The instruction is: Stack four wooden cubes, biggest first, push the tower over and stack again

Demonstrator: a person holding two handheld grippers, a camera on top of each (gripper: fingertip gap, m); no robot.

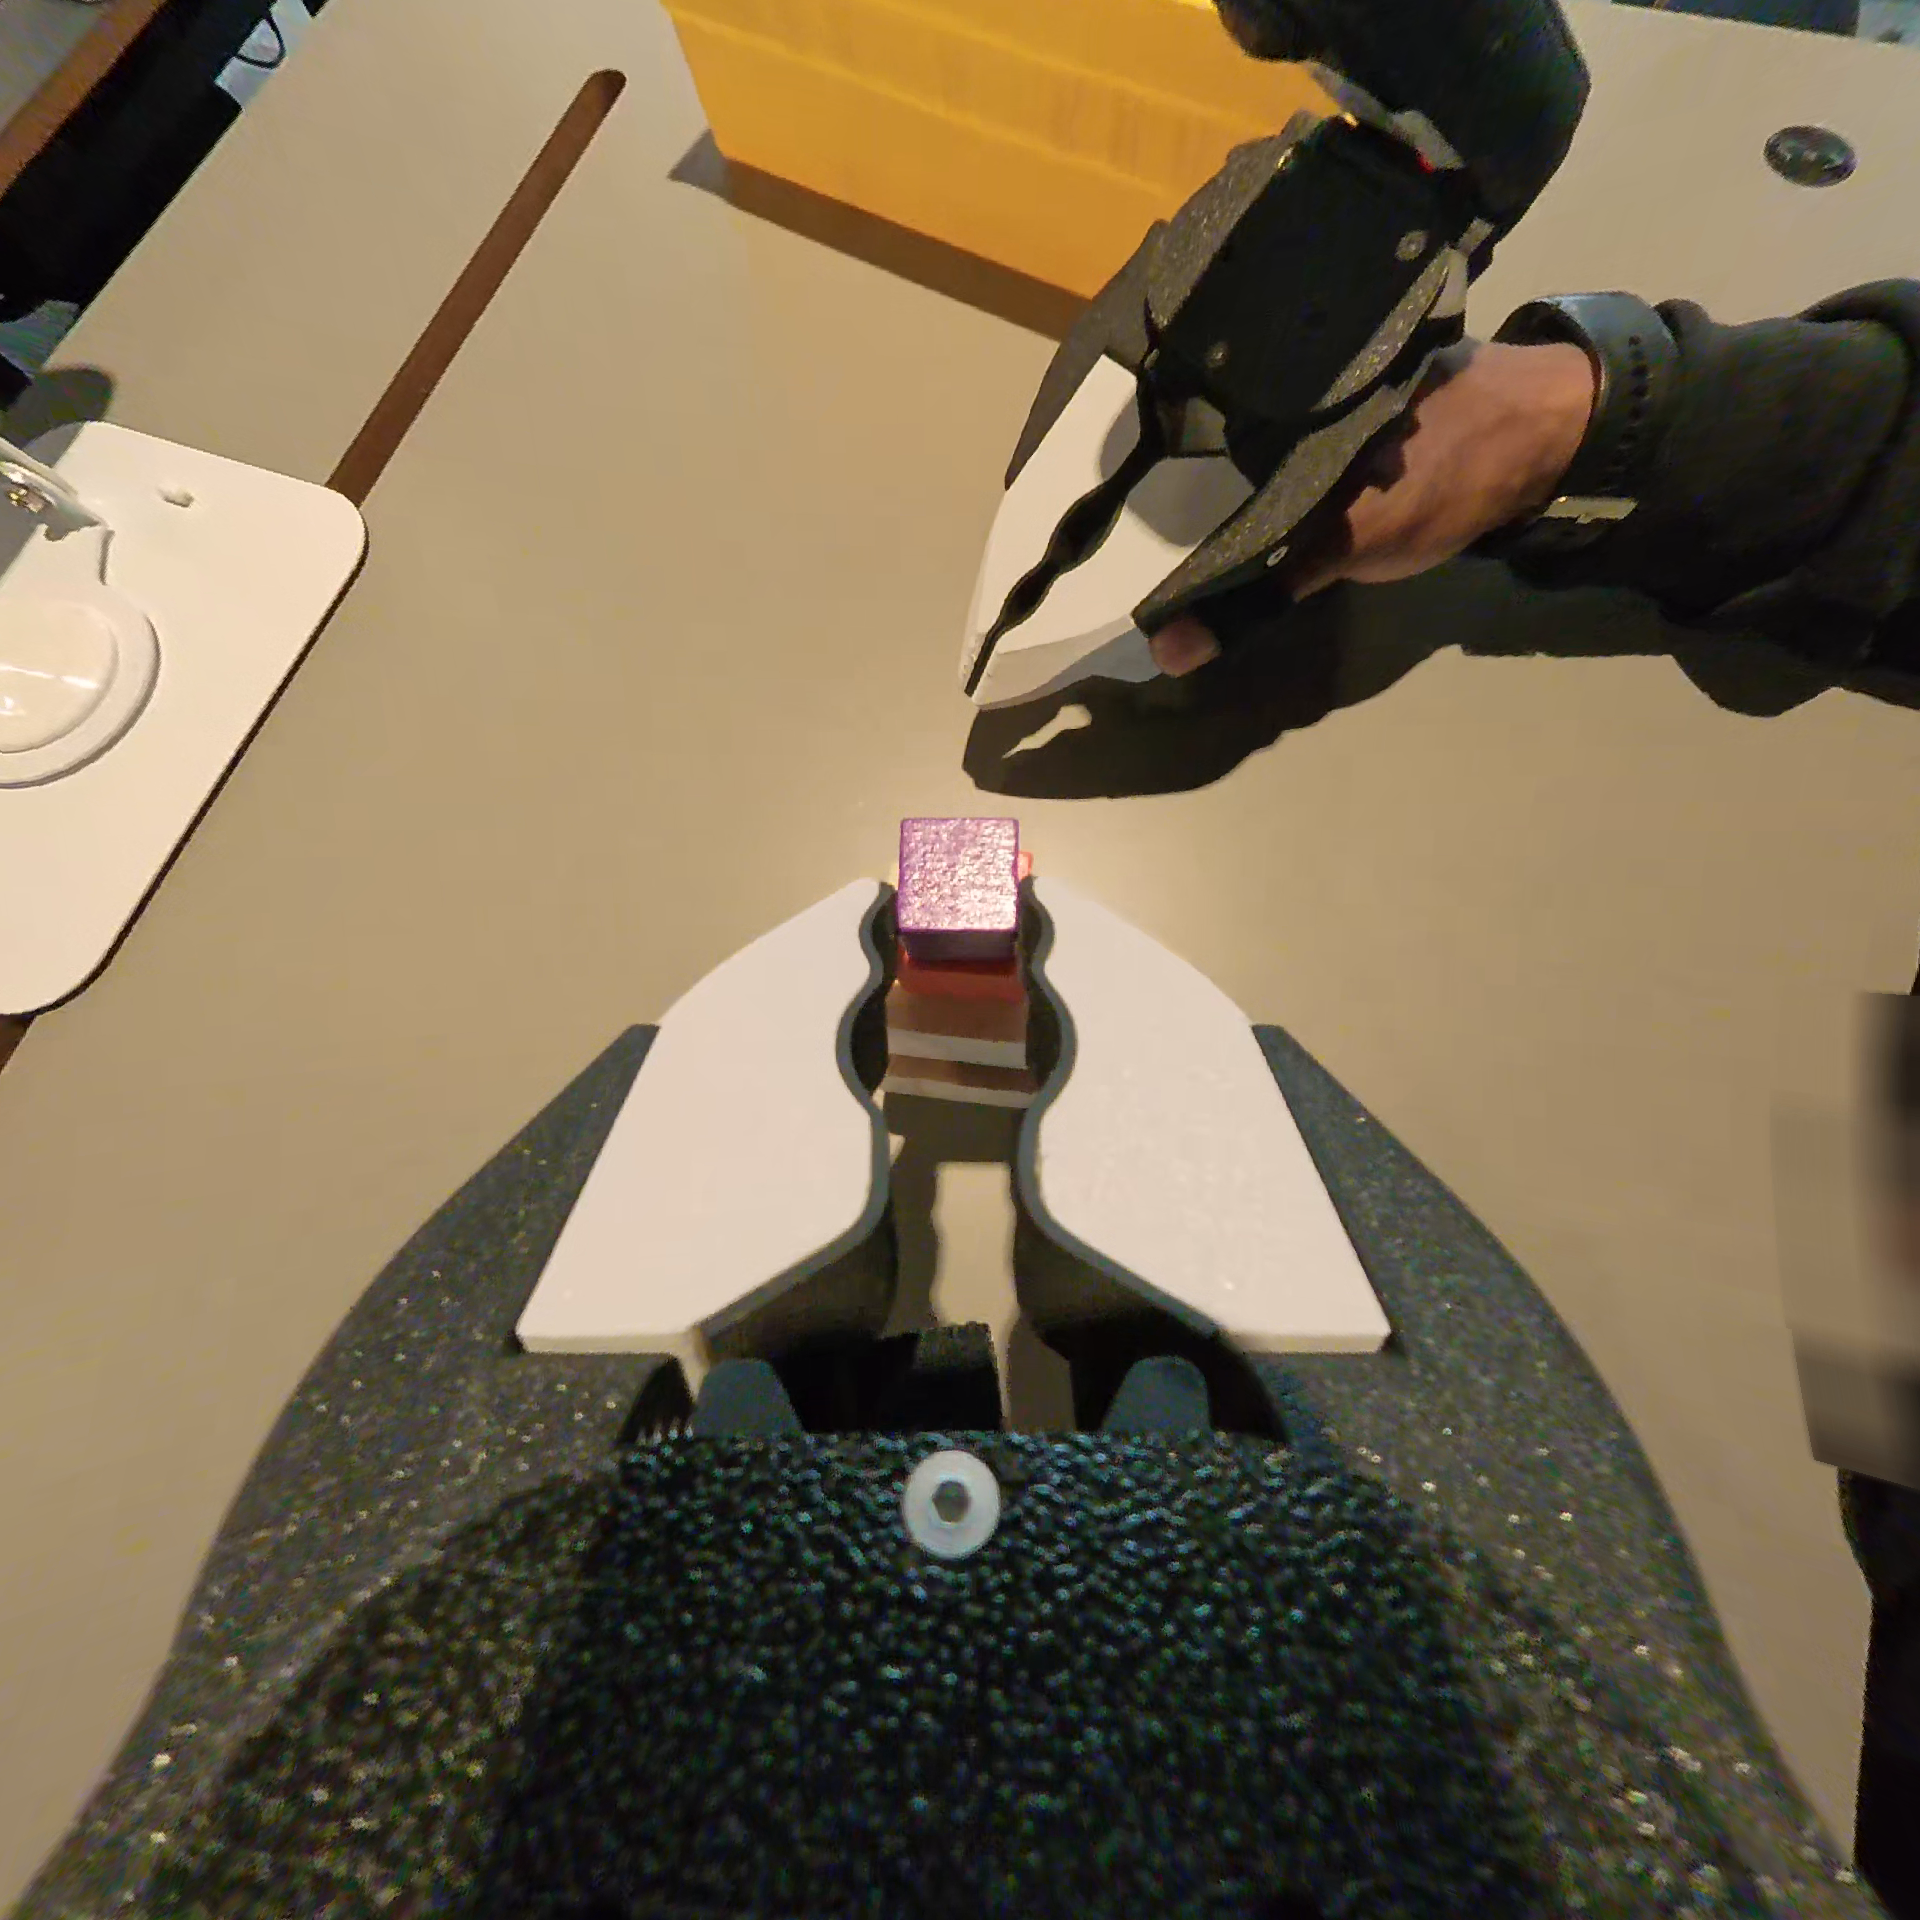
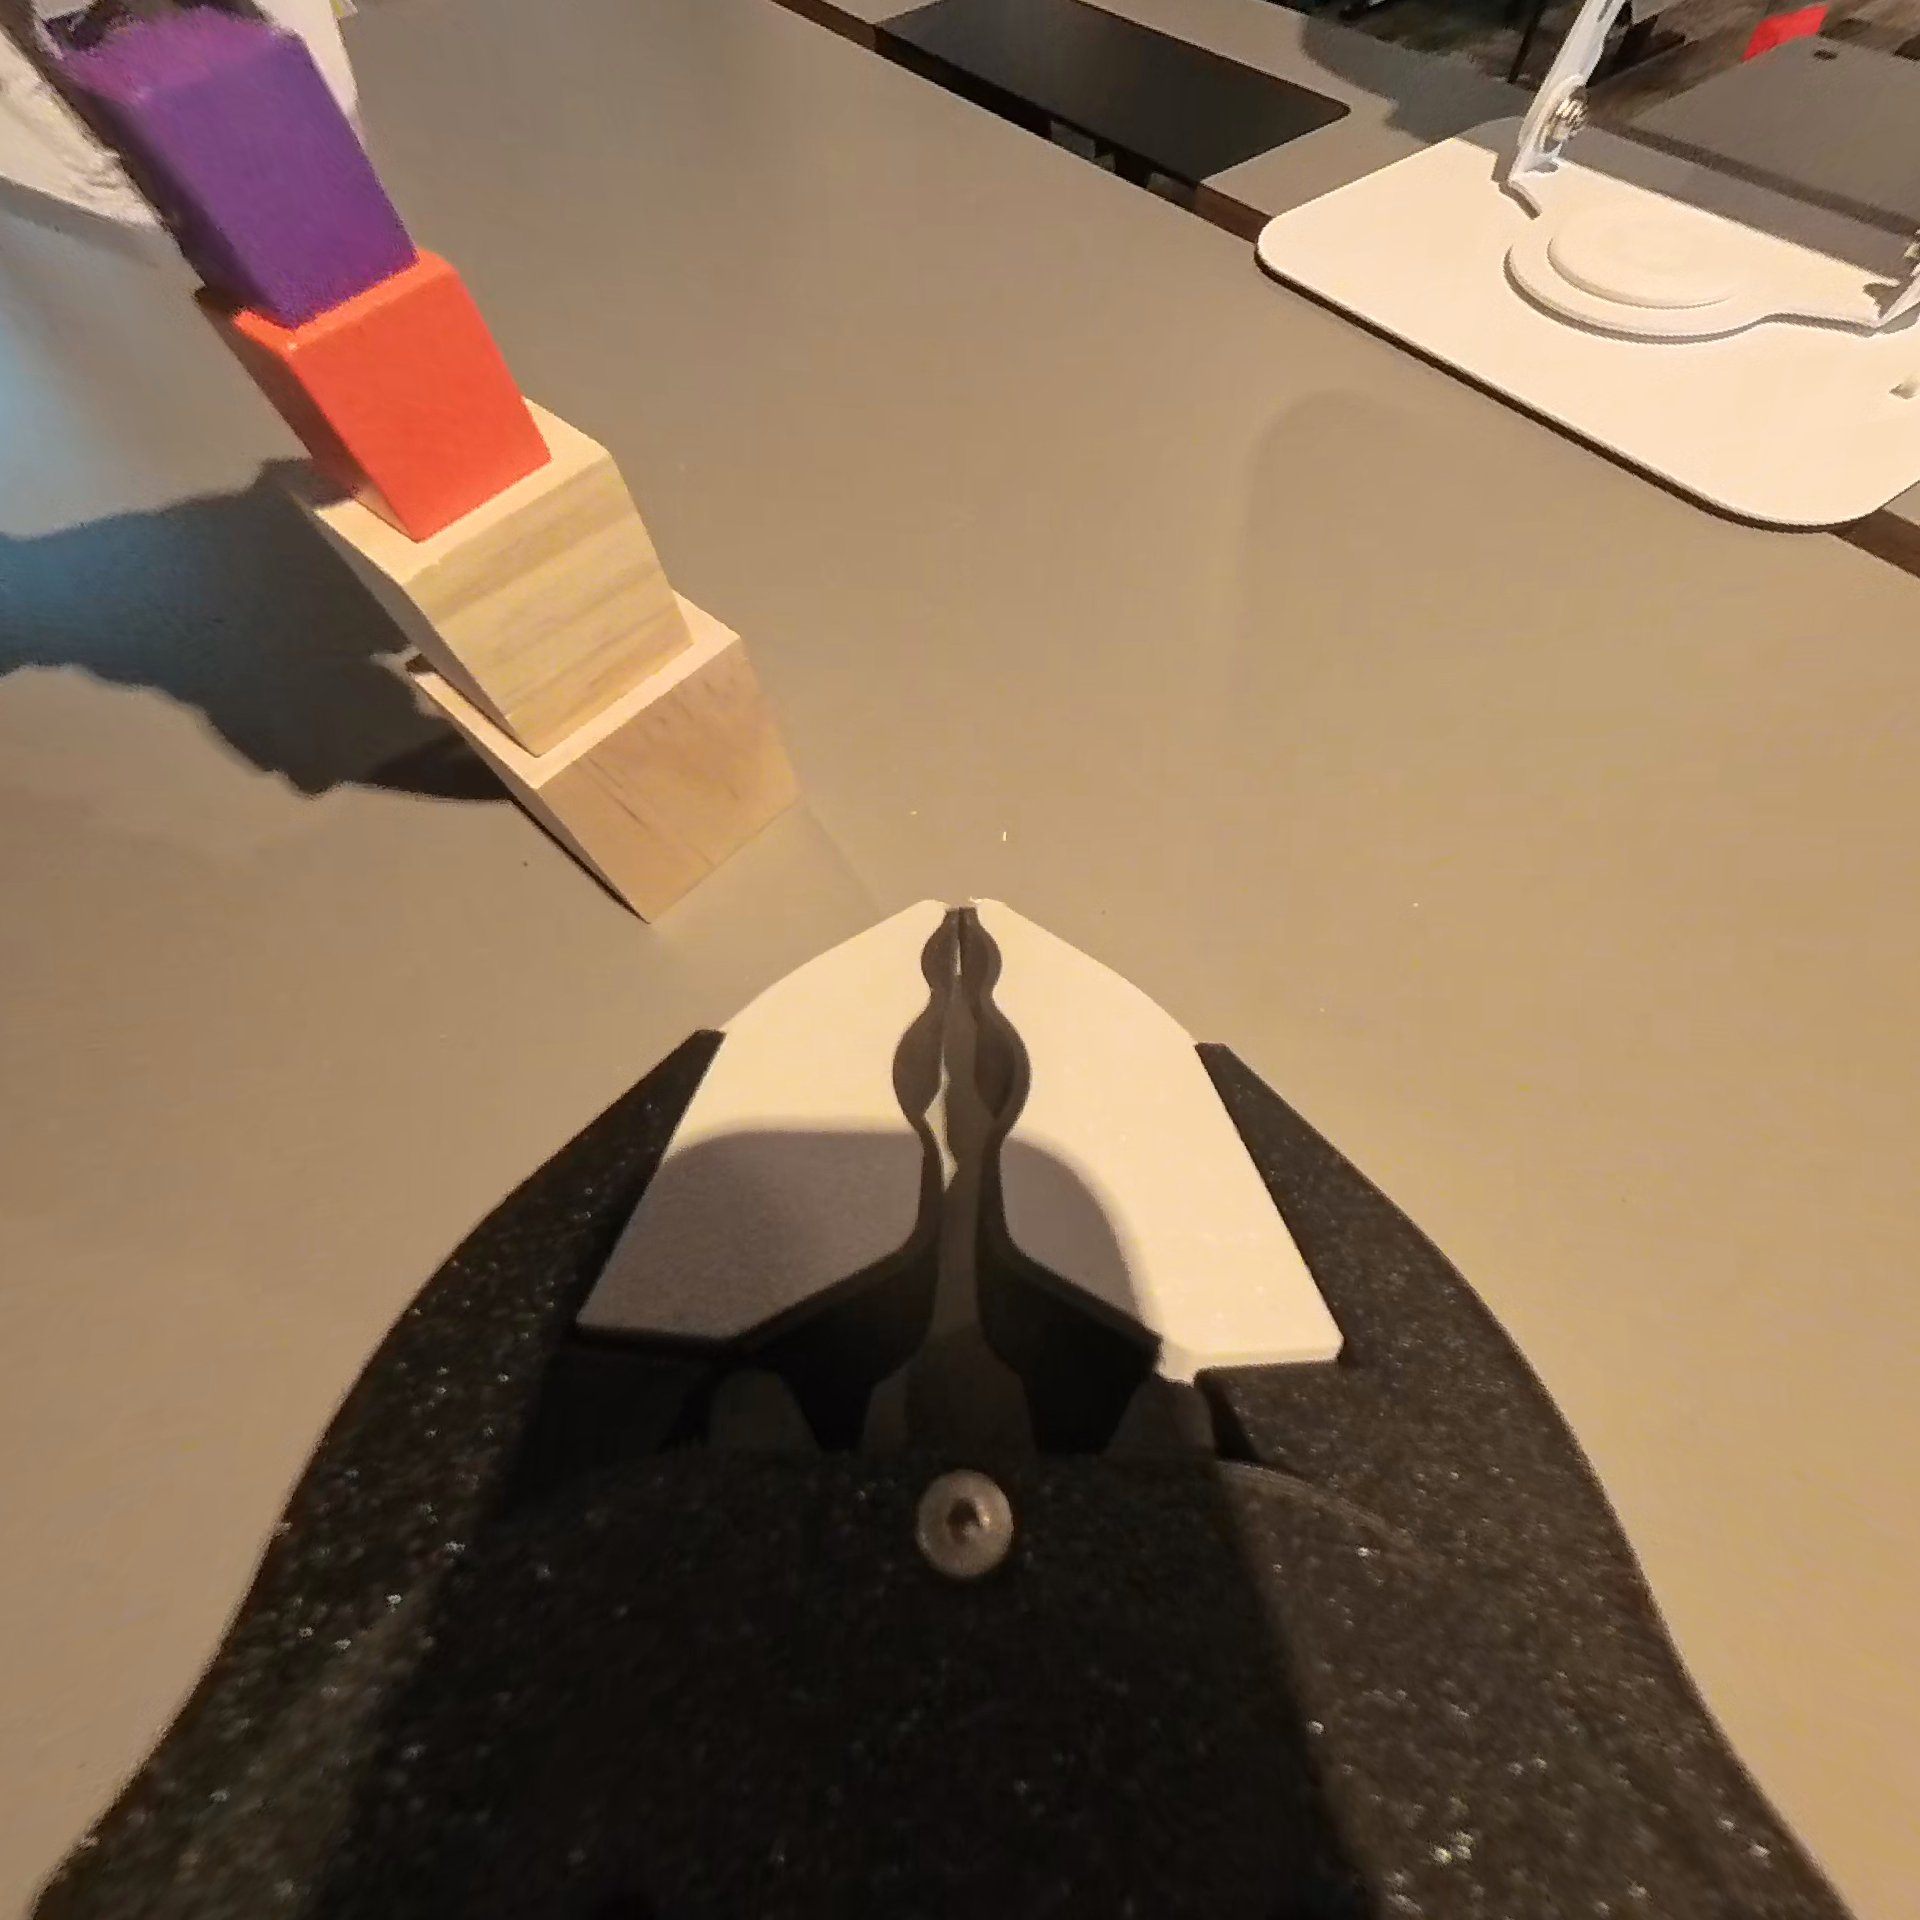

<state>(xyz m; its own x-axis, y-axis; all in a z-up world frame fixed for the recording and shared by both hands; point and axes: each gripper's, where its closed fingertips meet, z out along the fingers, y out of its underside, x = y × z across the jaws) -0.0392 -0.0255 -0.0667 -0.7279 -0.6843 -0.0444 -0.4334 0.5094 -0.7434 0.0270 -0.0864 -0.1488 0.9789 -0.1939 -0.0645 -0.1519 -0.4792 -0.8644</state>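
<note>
A tower of four cubes stands on the tan table. From the bottom it is a large plain wooden cube (image 2: 665, 790), a smaller plain cube (image 2: 551, 613), an orange cube (image 2: 405, 416) and a purple cube (image 2: 260, 177). In the left wrist view I look down on the tower, with the purple cube (image 1: 958, 883) on top and the orange cube (image 1: 956, 982) under it. My left gripper (image 1: 961, 896) is closed around the purple cube, its fingertips against both sides. My right gripper (image 2: 961, 914) is shut and empty, low over the table to the right of the tower base. It also shows in the left wrist view (image 1: 977, 681).
A yellow box (image 1: 935, 135) stands at the far side of the table. A white board with a clear stand (image 1: 156, 644) lies to the left and also shows in the right wrist view (image 2: 1610, 343). A long slot (image 1: 478, 281) cuts the tabletop. A hand (image 1: 1455, 468) holds the right gripper. There is about 12 cm between the tips of the two grippers. To the long slot (image 1: 478, 281): right tips about 30 cm, left tips about 40 cm.
</note>
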